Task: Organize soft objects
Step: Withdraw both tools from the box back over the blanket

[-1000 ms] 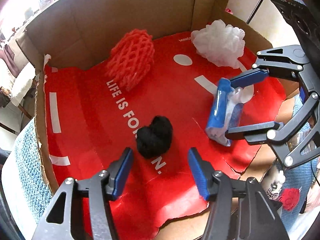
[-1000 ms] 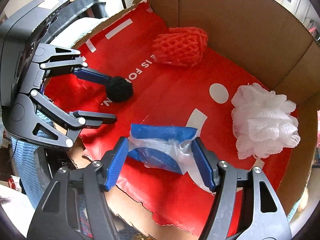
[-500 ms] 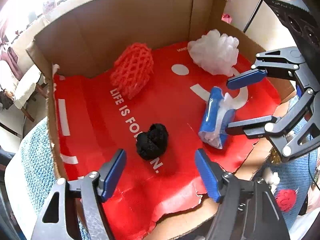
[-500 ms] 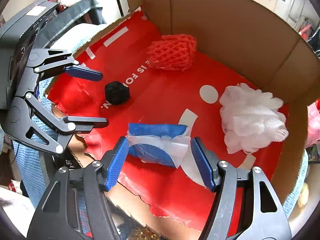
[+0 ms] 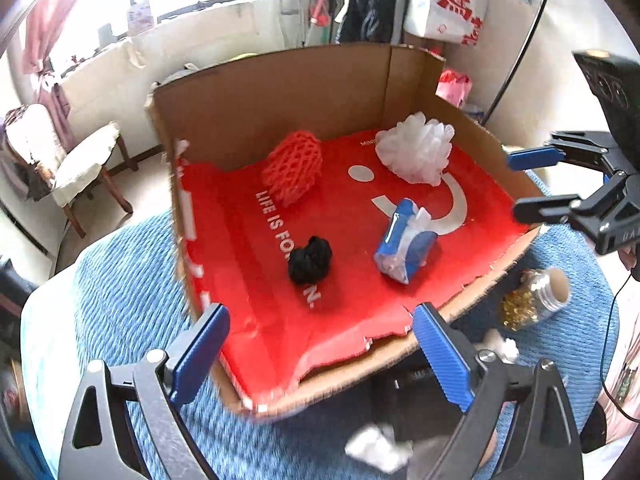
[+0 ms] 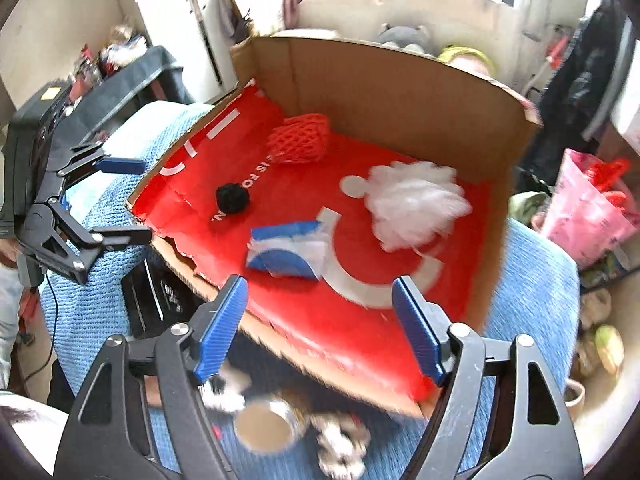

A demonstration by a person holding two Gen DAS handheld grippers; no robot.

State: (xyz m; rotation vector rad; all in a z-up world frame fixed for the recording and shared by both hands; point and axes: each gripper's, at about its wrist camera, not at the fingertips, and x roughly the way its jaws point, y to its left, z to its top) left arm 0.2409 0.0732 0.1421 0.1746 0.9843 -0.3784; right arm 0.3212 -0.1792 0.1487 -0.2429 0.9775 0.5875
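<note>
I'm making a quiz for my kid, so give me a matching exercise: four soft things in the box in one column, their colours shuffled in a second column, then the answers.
Things:
1. mesh sleeve
2. bath pouf
3. small pom-pom
4. tissue pack

Colours:
A. black
B. blue and white
C. red
D. white

Pairs: 1-C, 2-D, 3-A, 4-B

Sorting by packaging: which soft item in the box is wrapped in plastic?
The blue-and-white tissue pack, nearest the box's torn front edge; the red net, white pouf and black ball are bare.
</note>
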